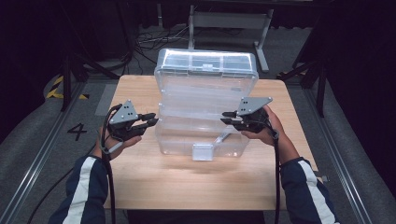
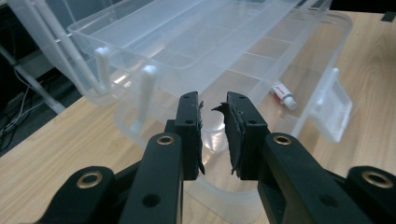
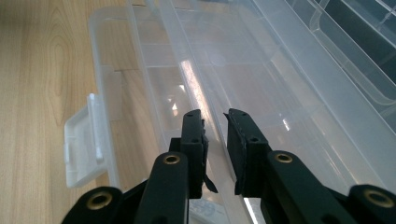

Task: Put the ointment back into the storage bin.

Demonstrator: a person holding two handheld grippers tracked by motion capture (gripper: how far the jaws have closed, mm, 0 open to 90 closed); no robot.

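A clear plastic compartment box (image 1: 201,140) stands on the wooden table (image 1: 187,182), its lid (image 1: 205,70) upright. An inner tray (image 1: 205,105) hangs raised on white link arms (image 2: 145,88). A small white and red tube (image 2: 284,94) lies in the base. My left gripper (image 1: 152,120) sits at the box's left end; in its own view the left gripper (image 2: 212,105) has a narrow gap with nothing pinched. My right gripper (image 1: 226,117) reaches over the right end. In its own view a clear tray edge runs under the right gripper (image 3: 214,119), and the pads stand apart from it.
The box's front latch (image 1: 203,151) hangs toward the table's near edge. Bare wood lies to either side of the box and in front of it. Beyond the table are a metal stand (image 1: 229,21), floor cables (image 1: 149,39) and dark frame legs.
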